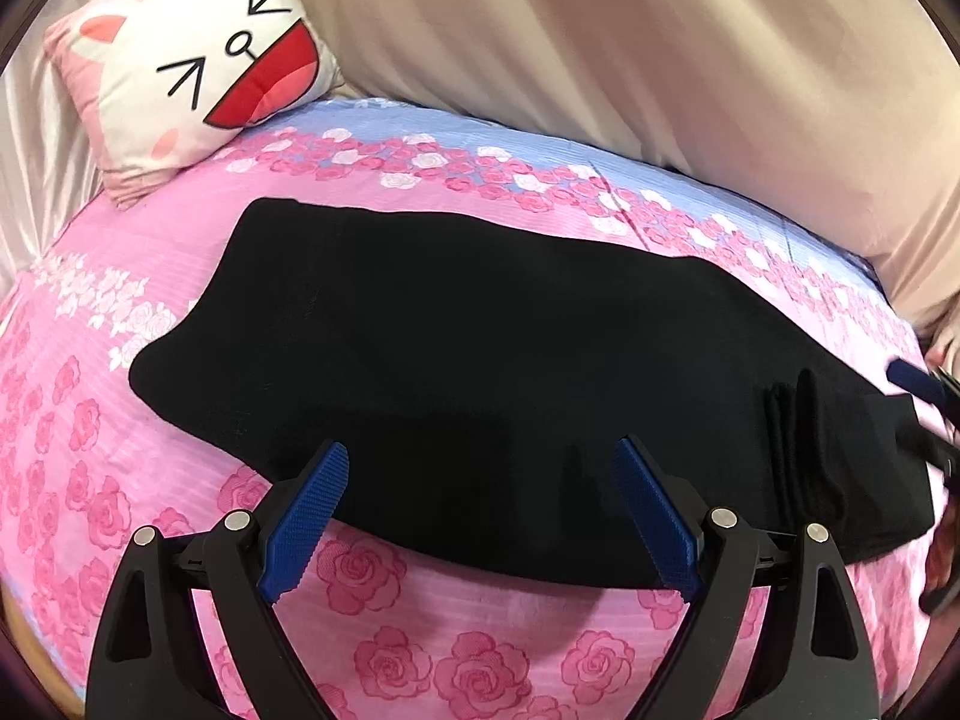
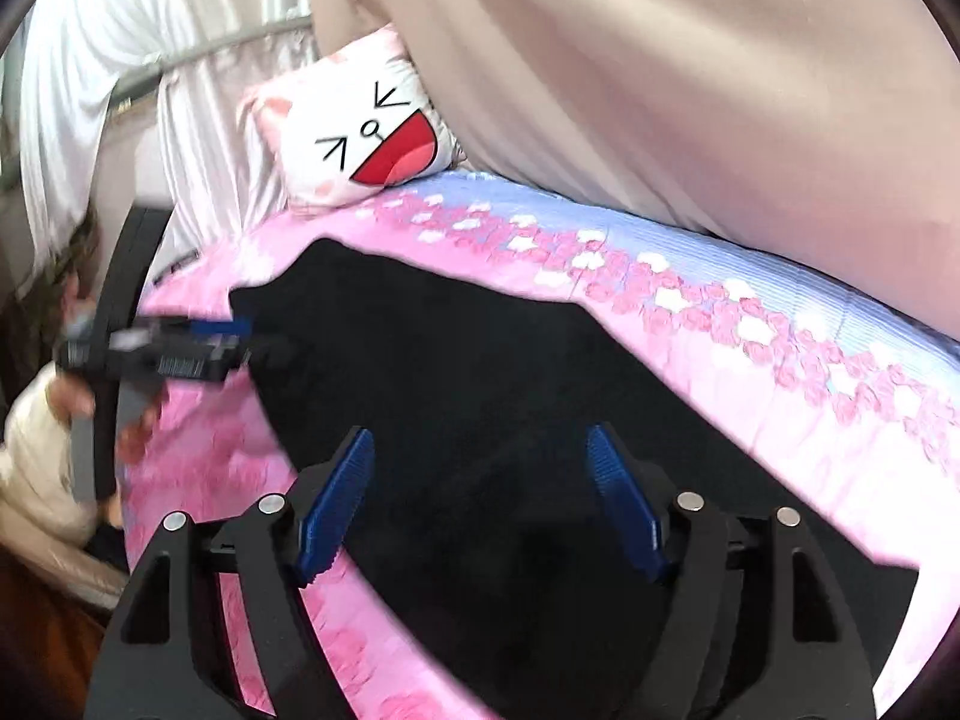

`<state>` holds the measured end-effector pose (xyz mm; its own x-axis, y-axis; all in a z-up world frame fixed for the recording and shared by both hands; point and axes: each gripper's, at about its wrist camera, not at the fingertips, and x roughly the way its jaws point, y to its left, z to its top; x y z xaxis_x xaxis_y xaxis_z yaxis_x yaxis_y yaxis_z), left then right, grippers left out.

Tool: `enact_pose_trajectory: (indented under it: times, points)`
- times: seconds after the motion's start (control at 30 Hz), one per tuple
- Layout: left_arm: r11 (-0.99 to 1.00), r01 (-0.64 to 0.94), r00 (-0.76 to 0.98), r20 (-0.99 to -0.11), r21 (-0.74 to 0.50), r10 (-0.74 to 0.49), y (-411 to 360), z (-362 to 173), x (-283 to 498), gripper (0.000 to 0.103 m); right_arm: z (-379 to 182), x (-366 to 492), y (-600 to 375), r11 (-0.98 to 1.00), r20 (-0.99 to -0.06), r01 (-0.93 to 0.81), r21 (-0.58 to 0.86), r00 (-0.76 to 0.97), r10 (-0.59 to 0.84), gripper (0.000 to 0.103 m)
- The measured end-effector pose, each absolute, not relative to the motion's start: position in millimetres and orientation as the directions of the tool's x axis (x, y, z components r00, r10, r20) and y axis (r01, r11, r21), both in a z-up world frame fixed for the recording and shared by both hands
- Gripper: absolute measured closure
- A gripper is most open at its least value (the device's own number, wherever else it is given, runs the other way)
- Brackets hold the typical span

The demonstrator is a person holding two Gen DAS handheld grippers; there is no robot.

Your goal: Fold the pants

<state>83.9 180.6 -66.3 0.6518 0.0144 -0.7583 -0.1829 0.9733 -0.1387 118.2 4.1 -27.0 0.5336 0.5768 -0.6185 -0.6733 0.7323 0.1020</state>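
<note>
Left tool (image 1: 480, 474): seen nearest in the left wrist view; blue pads (image 1: 306, 531) spread wide apart, nothing clamped; poised over the near edge of the pants.
Right tool (image 2: 480, 459): seen nearest in the right wrist view; blue pads (image 2: 336, 504) parted, nothing pressed between them; black cloth is seen in the gap, whether touched cannot be told. A blurred part of it is also seen at the right edge of the left wrist view.
Pants (image 1: 480, 348): black, laid flat across the bed in one long dark shape; folds are bunched near the end at the right of the left wrist view; also seen below the right tool (image 2: 480, 396).
Bed cover (image 1: 420, 648): pink with rose print, a lilac band along the far side; the pants are carried on it.
Person: a hand (image 2: 129, 432) and a light sleeve are seen blurred at the bed's left edge in the right wrist view, with the left tool held there.
Cushion (image 1: 198, 72): white and pink, cartoon cat face; set at the far left corner of the bed, apart from the pants.
Curtain (image 1: 660, 48): beige, hung behind the bed.
</note>
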Motion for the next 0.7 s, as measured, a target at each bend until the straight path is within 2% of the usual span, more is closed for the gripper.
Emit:
enact_pose_trajectory:
  times: [0.07, 0.2, 0.23, 0.27, 0.33, 0.37, 0.4, 0.47, 0.57, 0.63, 0.7]
  points:
    - [0.971, -0.183, 0.655, -0.756, -0.153, 0.004, 180.7, -64.2, 82.6, 0.016, -39.9, 149.6, 10.3, 0.715, -0.694, -0.694, 0.087, 0.473, 0.543, 0.031]
    - [0.978, -0.174, 0.667, -0.745, -0.114, 0.032, 178.3, -58.4, 77.5, 0.016, -64.0, 170.1, 28.3, 0.642, -0.77, -0.764, 0.07, 0.367, 0.521, 0.032]
    - [0.978, -0.178, 0.665, -0.746, -0.109, 0.038, 179.3, -58.3, 77.4, 0.016, -71.6, 171.7, 33.8, 0.629, -0.792, -0.776, 0.056, 0.349, 0.501, 0.038]
    - [0.978, -0.18, 0.664, -0.747, -0.11, 0.038, 180.4, -58.5, 77.6, 0.016, -80.3, 172.1, 40.4, 0.613, -0.81, -0.789, 0.046, 0.329, 0.485, 0.048]
    - [0.976, -0.188, 0.658, -0.752, -0.113, 0.039, 183.9, -59.6, 79.8, 0.016, -80.1, 169.8, 43.5, 0.624, -0.803, -0.78, 0.039, 0.347, 0.484, 0.064]
    - [0.975, -0.193, 0.657, -0.753, -0.112, 0.043, 185.1, -60.0, 81.1, 0.016, -76.4, 167.6, 44.1, 0.633, -0.8, -0.774, 0.01, 0.373, 0.469, 0.077]
    - [0.974, -0.197, 0.655, -0.754, -0.112, 0.046, 187.0, -60.4, 83.0, 0.016, -72.6, 165.5, 43.2, 0.65, -0.795, -0.759, -0.027, 0.411, 0.447, 0.082]
    - [0.971, -0.205, 0.655, -0.755, -0.121, 0.044, 189.5, -60.6, 86.0, 0.016, -60.6, 165.0, 36.8, 0.701, -0.758, -0.707, -0.089, 0.505, 0.413, 0.084]
    - [0.971, -0.203, 0.656, -0.754, -0.125, 0.04, 190.6, -59.6, 89.0, 0.016, -43.9, 174.7, 21.3, 0.775, -0.706, -0.63, -0.053, 0.573, 0.418, 0.084]
    - [0.973, -0.195, 0.659, -0.751, -0.125, 0.036, 188.6, -58.6, 89.9, 0.016, -59.1, 185.4, 27.6, 0.778, -0.745, -0.628, -0.032, 0.534, 0.4, 0.08]
    - [0.975, -0.184, 0.659, -0.752, -0.124, 0.029, 186.2, -58.1, 90.3, 0.016, -77.6, 188.8, 34.8, 0.784, -0.763, -0.619, -0.055, 0.532, 0.366, 0.069]
